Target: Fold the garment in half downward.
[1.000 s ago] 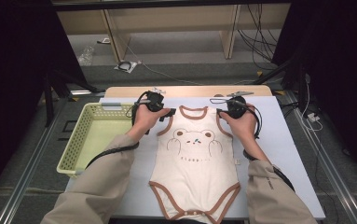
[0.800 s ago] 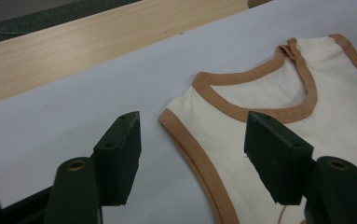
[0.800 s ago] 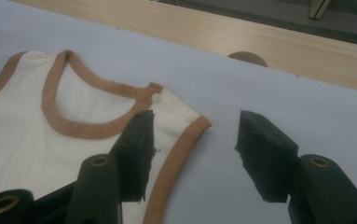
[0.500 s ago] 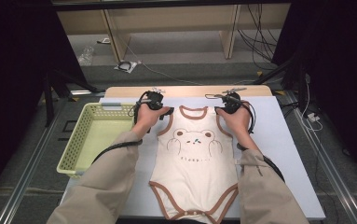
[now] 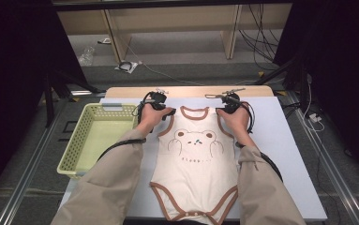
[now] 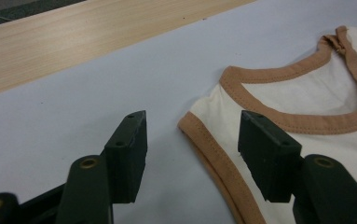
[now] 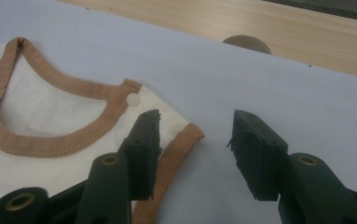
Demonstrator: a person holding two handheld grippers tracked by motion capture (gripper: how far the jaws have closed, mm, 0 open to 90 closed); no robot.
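Worktop [image 5: 289, 154]: pale sheet over a wooden top, a strip of bare wood showing along the far edge; carries everything listed below.

Basket [image 5: 76, 154]: yellow-green, perforated walls, standing at the left of the worktop, just beside the garment; nothing seen inside it.

Bodysuit [image 5: 193, 173]: cream baby garment with brown binding and a bear print, lying flat and face up in the middle of the worktop, neck opening toward the far edge, crotch snaps toward the person; shoulder corners [image 6: 199, 121] and [image 7: 185, 130] both flat on the sheet.

Left tongs [image 6: 190, 144]: at the garment's left shoulder, jaws apart and just now closing in, the shoulder's bound edge lying between them, the pads not yet pressing on it.

Right tongs [image 7: 195, 140]: at the right shoulder, near a small white snap [image 7: 132, 99]; jaws likewise apart and just now closing, one over the cloth, the other over bare sheet, the corner between them and not yet pinched.

Step in hand, as judged: taking hold of both shoulders at once, probably to lift or fold the bodysuit.

Next move calls for: lowering the tips to the sheet so the lower pad slides under the binding; closing both pairs together; an even pinch on each side so the cloth rises without skewing.
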